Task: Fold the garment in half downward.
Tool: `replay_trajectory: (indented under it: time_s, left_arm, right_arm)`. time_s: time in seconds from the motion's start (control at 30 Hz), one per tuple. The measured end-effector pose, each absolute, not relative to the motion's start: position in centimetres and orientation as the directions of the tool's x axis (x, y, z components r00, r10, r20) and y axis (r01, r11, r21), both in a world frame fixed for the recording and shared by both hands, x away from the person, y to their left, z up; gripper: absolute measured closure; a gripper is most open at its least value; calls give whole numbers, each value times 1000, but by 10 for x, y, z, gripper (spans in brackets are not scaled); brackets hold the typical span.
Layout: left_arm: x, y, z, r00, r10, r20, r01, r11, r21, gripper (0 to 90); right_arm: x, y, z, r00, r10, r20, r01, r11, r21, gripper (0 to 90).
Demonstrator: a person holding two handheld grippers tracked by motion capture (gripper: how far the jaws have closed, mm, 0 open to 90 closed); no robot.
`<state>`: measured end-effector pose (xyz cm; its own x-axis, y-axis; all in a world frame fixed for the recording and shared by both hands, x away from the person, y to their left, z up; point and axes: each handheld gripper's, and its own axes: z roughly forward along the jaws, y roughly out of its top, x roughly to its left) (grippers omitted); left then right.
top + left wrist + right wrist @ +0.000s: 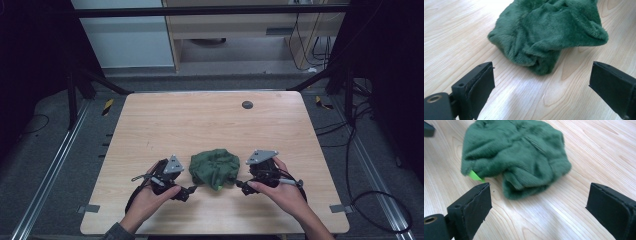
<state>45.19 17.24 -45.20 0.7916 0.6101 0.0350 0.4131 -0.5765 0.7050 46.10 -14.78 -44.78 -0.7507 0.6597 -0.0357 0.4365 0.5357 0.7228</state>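
Flanking the crumpled green cloth (215, 168) on the tabletop (210, 120), I am holding left gripper (192, 190) and right gripper (239, 184) wide open, empty, probably readying opposite-edge grasps.

1. One crumpled green plush cloth (215, 169) is seen, w/ one bright green tag (476, 176).
2. Two grippers are counted: left gripper (192, 190), right gripper (239, 185).
3. One wooden table (210, 125) is seen.
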Motion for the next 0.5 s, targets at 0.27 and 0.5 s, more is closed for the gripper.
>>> replay_trajectory:
  time_s: [0.27,0.5]
  left_arm:
    - [447,193,-450,776,629,44,422,-571,704,53]
    - [446,207,-452,766,641,52,434,-575,693,54]
  right_arm:
    - [455,-175,-451,-710,704,-34,462,502,731,59]
    - [454,-193,-456,-687,725,-35,485,494,721,56]
